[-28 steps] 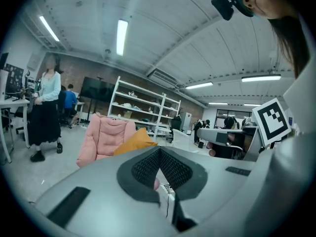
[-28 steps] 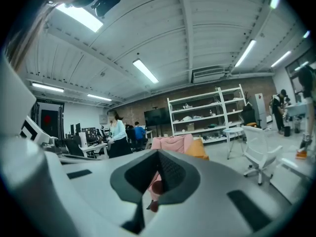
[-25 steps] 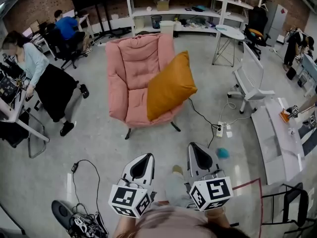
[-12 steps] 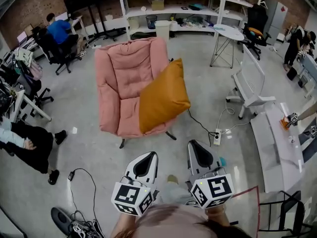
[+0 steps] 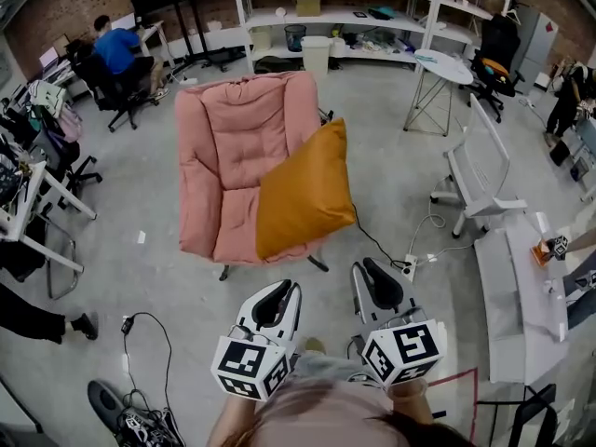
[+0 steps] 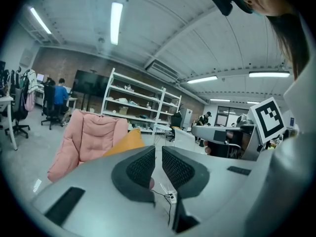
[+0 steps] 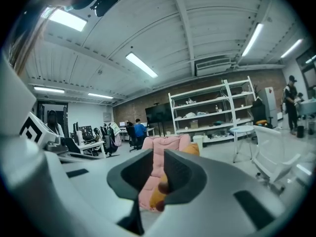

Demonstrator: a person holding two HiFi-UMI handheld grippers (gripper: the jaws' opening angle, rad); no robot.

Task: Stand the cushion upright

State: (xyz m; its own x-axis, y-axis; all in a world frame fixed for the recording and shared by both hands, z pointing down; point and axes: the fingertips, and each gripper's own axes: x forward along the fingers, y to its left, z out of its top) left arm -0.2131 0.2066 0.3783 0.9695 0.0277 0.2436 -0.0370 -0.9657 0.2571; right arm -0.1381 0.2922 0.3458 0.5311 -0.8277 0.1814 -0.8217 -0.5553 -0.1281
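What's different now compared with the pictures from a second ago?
The person has walked closer to the pink armchair, carrying the left gripper and the right gripper forward. Both grippers' jaws have just been opening slightly, with nothing between them. The orange cushion still leans tilted against the armchair, untouched.

The orange cushion [image 5: 305, 194] masks the picture-right arm and part of the seat of the pink armchair [image 5: 233, 147] at centre frame; the chair's base shows only as short legs below the seat. At the lower left edge, a person [image 5: 37, 313] is cut down to a leg and a shoe. Items on the shelves [image 5: 345, 14] along the top are too small to identify. In the right gripper view, the right gripper [image 7: 157, 164] covers most of the cushion.
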